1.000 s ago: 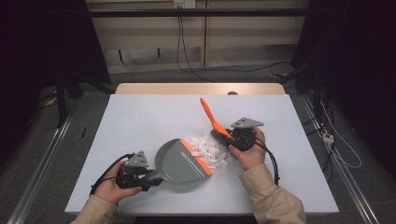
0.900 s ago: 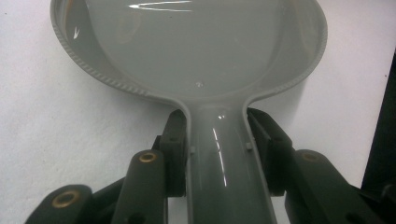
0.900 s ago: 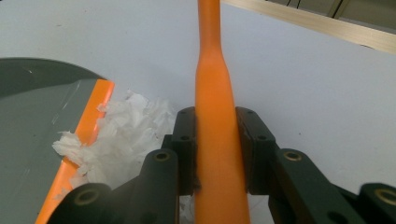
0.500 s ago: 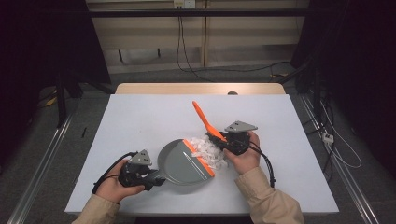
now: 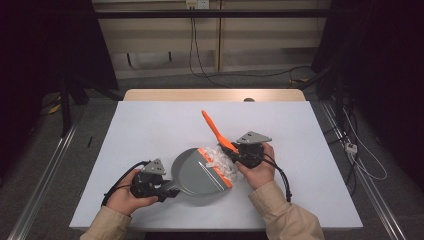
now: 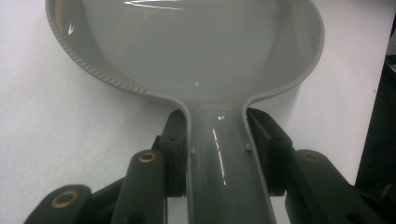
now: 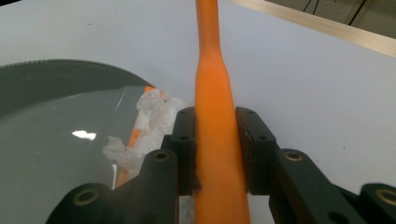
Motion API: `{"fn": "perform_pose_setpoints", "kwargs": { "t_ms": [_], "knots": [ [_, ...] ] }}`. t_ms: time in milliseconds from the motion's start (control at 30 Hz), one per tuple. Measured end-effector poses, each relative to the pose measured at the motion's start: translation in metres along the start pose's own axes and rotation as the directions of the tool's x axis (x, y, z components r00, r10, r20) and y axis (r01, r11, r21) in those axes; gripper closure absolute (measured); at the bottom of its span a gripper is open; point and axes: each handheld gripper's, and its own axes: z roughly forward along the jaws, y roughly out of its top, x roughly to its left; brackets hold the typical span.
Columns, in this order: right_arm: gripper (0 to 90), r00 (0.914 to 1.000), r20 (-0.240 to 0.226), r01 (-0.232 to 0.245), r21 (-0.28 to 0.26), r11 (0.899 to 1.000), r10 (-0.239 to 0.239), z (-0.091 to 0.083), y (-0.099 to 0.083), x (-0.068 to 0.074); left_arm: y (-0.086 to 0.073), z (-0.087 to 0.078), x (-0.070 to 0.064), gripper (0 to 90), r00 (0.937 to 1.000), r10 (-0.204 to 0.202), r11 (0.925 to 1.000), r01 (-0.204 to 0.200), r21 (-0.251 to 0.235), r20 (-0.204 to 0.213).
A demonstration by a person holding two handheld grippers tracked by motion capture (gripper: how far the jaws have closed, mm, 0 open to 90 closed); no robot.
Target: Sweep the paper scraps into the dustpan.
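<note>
Paper scraps [image 5: 222, 161] at dustpan [image 5: 197, 175] lip

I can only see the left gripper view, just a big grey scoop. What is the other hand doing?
Observer: The right gripper is shut on an orange brush handle.
Operator: Is there any mess to sweep?
Observer: Yes, white crumpled paper scraps lie at the orange front lip of the dustpan.
Operator: Are the scraps inside my scoop?
Observer: Mostly not; in the high view they sit along the lip, between it and the right gripper.
Operator: Who holds my scoop?
Observer: The left gripper clamps its grey handle on the white table.
</note>
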Motion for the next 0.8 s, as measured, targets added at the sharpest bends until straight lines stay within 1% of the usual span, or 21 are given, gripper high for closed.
{"fn": "perform_pose_setpoints", "kwargs": {
  "t_ms": [33, 133, 167, 233, 267, 333, 367, 433, 467, 500, 533, 567, 600, 633, 667, 700, 733, 767, 800],
  "knots": [
    [71.3, 1.0, -0.004, 0.0, 0.001, 1.0, 0.0, 0.0, 0.0, 0.0, 0.001, 0.001, 0.0, 62.0, 1.0, -0.004, 1.0, 0.004, -0.002, 0.0],
    [71.4, 0.9998, -0.018, -0.006, -0.004, 1.0, 0.006, 0.0, 0.0, 0.002, 0.002, 0.003, 0.0, 62.0, 1.0, 0.005, 0.9999, -0.005, 0.009, 0.004],
    [71.4, 0.9996, -0.027, -0.01, -0.007, 1.0, 0.01, 0.0, 0.0, 0.002, 0.002, 0.004, -0.001, 62.0, 1.0, -0.007, 1.0, 0.007, 0.002, 0.003],
    [71.4, 0.9994, -0.034, -0.009, -0.008, 1.0, 0.009, 0.001, 0.0, 0.004, 0.002, 0.005, 0.0, 62.0, 1.0, 0.007, 0.9999, -0.007, 0.013, -0.001],
    [71.5, 0.9992, -0.04, -0.008, -0.011, 1.0, 0.008, 0.001, 0.0, 0.005, 0.002, 0.006, -0.001, 62.0, 1.0, -0.001, 1.0, 0.001, 0.006, -0.004],
    [71.6, 0.9977, -0.065, -0.018, -0.017, 1.0, 0.017, 0.002, 0.001, 0.007, 0.003, 0.008, -0.001, 61.9, 1.0, 0.006, 0.9999, -0.006, 0.008, -0.004],
    [71.6, 0.9965, -0.08, -0.025, -0.018, 1.0, 0.024, 0.002, 0.001, 0.008, 0.003, 0.009, -0.001, 62.0, 1.0, 0.003, 1.0, -0.003, 0.007, -0.007],
    [71.7, 0.9961, -0.087, -0.017, -0.023, 1.0, 0.015, 0.003, 0.002, 0.012, 0.004, 0.011, -0.001, 61.9, 0.9999, 0.014, 0.9998, -0.014, 0.012, -0.005],
    [71.7, 0.9955, -0.093, -0.018, -0.026, 1.0, 0.016, 0.003, 0.003, 0.014, 0.004, 0.012, -0.002, 61.9, 1.0, 0.002, 1.0, -0.002, 0.009, -0.002],
    [71.7, 0.9952, -0.097, -0.011, -0.029, 1.0, 0.008, 0.003, 0.003, 0.016, 0.005, 0.013, -0.002, 61.8, 1.0, 0.003, 1.0, -0.003, 0.004, 0.003],
    [71.7, 0.9953, -0.097, -0.001, -0.034, 0.999, -0.003, 0.003, 0.004, 0.019, 0.005, 0.013, -0.002, 61.7, 0.9999, 0.013, 0.9999, -0.013, 0.009, -0.004],
    [71.7, 0.9949, -0.101, 0.004, -0.039, 0.999, -0.008, 0.003, 0.006, 0.02, 0.005, 0.014, -0.002, 61.7, 0.9999, 0.013, 0.9999, -0.013, 0.007, -0.005],
    [71.7, 0.9932, -0.116, 0.002, -0.044, 0.999, -0.008, 0.002, 0.007, 0.022, 0.006, 0.015, -0.002, 61.8, 1.0, 0.003, 1.0, -0.003, -0.006, -0.005],
    [71.8, 0.992, -0.126, 0.0, -0.048, 0.999, -0.006, 0.002, 0.008, 0.023, 0.006, 0.016, -0.002, 61.8, 1.0, 0.007, 1.0, -0.007, -0.006, -0.003],
    [71.8, 0.9919, -0.127, 0.002, -0.051, 0.999, -0.008, 0.001, 0.009, 0.024, 0.007, 0.017, -0.002, 61.8, 0.9999, 0.012, 0.9999, -0.012, -0.01, -0.006],
    [71.8, 0.9915, -0.13, 0.004, -0.052, 0.999, -0.01, 0.001, 0.01, 0.025, 0.007, 0.018, -0.002, 61.8, 1.0, 0.003, 0.9999, -0.003, -0.017, -0.004],
    [71.8, 0.991, -0.133, 0.004, -0.058, 0.998, -0.011, 0.001, 0.01, 0.025, 0.007, 0.02, -0.002, 61.8, 0.9999, 0.013, 0.9998, -0.013, -0.016, -0.008],
    [71.8, 0.9904, -0.138, 0.005, -0.06, 0.998, -0.013, 0.001, 0.01, 0.026, 0.008, 0.022, -0.003, 61.7, 0.9999, 0.009, 0.9996, -0.01, -0.025, -0.008],
    [71.8, 0.99, -0.141, 0.002, -0.061, 0.998, -0.011, 0.001, 0.011, 0.026, 0.008, 0.023, -0.003, 61.7, 0.9998, 0.016, 0.9996, -0.017, -0.021, -0.014]
  ]
}}
